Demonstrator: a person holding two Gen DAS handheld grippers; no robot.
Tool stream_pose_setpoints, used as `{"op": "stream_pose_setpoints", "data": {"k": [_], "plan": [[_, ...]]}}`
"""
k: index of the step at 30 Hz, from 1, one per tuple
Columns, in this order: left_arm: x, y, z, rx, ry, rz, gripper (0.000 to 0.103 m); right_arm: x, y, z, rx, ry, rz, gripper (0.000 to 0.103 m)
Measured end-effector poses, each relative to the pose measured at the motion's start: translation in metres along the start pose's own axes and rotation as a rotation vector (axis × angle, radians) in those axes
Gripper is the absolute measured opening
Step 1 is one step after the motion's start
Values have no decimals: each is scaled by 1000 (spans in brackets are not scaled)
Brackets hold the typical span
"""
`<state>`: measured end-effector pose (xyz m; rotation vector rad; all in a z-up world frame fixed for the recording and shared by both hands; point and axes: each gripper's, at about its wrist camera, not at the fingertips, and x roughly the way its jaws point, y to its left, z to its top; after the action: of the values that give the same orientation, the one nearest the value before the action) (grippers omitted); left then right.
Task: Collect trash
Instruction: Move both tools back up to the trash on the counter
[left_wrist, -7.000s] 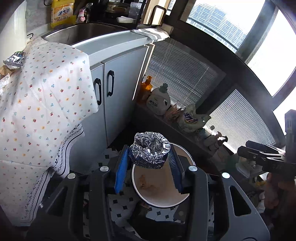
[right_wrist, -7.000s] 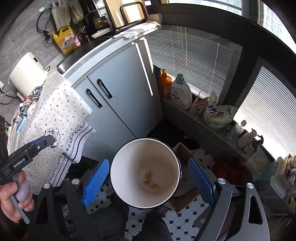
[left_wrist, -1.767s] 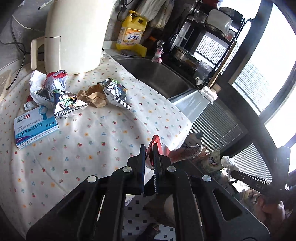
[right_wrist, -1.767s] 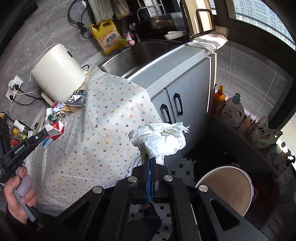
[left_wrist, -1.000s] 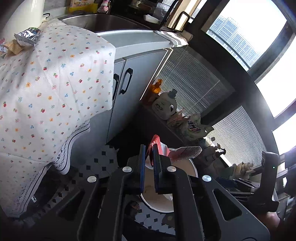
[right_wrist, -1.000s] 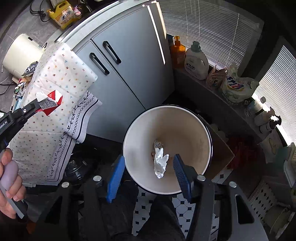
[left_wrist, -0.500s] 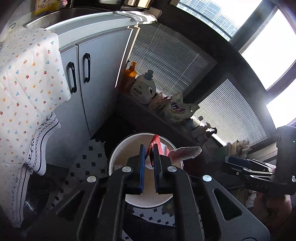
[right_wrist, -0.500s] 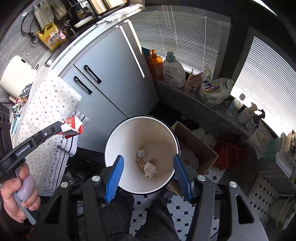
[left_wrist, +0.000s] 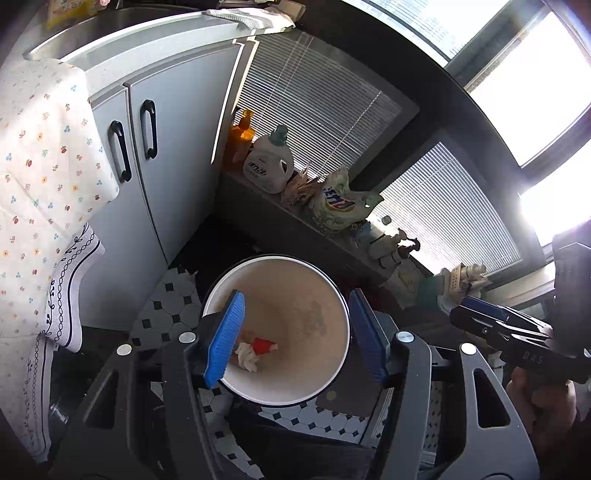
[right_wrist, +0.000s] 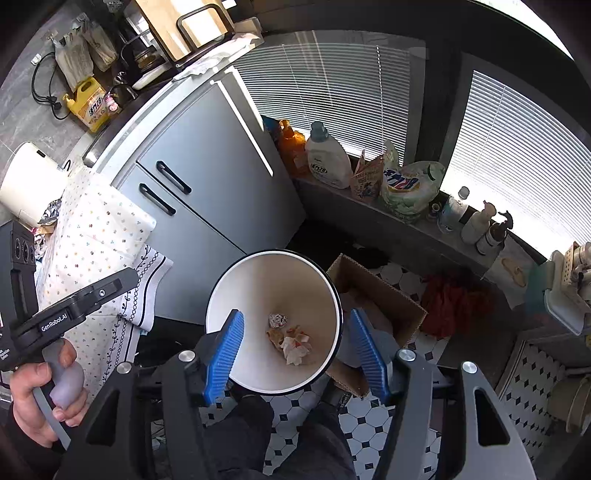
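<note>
Both grippers' jaws are opening, empty, above trash (left_wrist: 255, 350) in the bin (left_wrist: 332, 291).

I see a smooth matt bin (right_wrist: 325, 295), crumpled foil (right_wrist: 277, 319), ribbed blue pads (left_wrist: 226, 338), printed cloth (left_wrist: 40, 155), brown cardboard box (right_wrist: 384, 291).

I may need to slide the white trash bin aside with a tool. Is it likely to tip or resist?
The white trash bin probably slides easily: it holds only a few crumpled scraps, so it looks light. Its tall, flared shape suggests a push near the rim could tip it. The cardboard box beside it may block that side.
</note>
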<state>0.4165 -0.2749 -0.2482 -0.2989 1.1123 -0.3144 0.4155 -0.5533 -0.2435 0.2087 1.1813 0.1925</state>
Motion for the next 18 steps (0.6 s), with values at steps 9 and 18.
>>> {"op": "stream_pose_setpoints", "data": {"k": [9, 18], "plan": [[-53, 44, 9, -46, -92, 83, 76, -6, 56, 21, -80, -65, 61, 76], [-115, 100, 12, -138, -223, 159, 94, -11, 124, 41, -155, -130, 132, 92]]}}
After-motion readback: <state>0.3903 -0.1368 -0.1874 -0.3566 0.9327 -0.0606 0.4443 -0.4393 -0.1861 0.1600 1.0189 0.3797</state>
